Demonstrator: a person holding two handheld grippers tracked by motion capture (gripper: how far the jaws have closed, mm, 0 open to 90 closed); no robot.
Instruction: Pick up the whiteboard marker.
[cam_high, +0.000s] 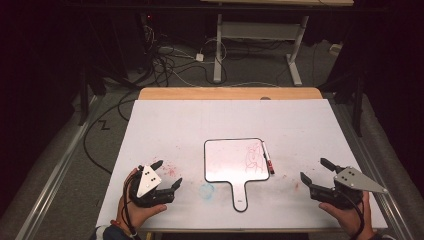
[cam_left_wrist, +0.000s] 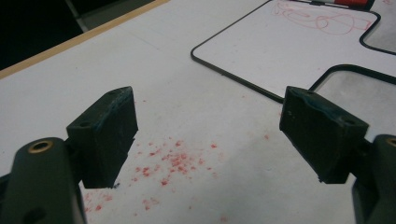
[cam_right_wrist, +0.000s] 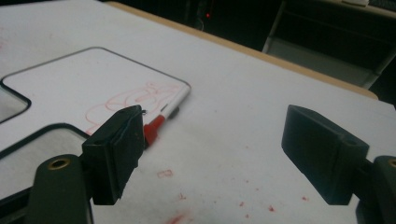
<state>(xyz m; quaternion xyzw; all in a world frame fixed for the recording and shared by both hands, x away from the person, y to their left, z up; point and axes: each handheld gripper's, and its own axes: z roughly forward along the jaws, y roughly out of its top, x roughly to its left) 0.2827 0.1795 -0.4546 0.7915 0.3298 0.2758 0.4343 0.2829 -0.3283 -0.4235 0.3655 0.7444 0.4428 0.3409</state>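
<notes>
The left gripper (cam_high: 169, 173) was seen low in the left of the high view, held in a hand (cam_high: 132, 207) coming in from the bottom edge. Its jaws were spread wide w/ nothing between them. In the left gripper view the pads (cam_left_wrist: 112, 135) were parted over bare sheet (cam_left_wrist: 70, 84) speckled w/ red crumbs (cam_left_wrist: 173, 163).

The right gripper (cam_high: 316, 170) was seen low in the right of the high view, also in a hand (cam_high: 350, 220) from the bottom edge. Its jaws were likewise wide, empty, pointed toward upper left of the frame. In the right gripper view the pads (cam_right_wrist: 119, 149) were held apart above the sheet, nothing gripped.

The board (cam_high: 232, 160), a small whiteboard w/ a handle, was laid flat at centre of the high view, between the two grippers and well apart from both; its handle was pointed toward the bottom edge. A red scribble (cam_high: 253, 156) was seen on its right part. The pen (cam_high: 268, 159), red-capped, was laid just beside the board's right edge, approx. parallel to it. In the right gripper view the pen (cam_right_wrist: 163, 119) was seen at centre left, partly behind the left jaw, next to the scribble. A faint blue smudge (cam_high: 206, 189) was noted on the sheet left of the handle
</notes>
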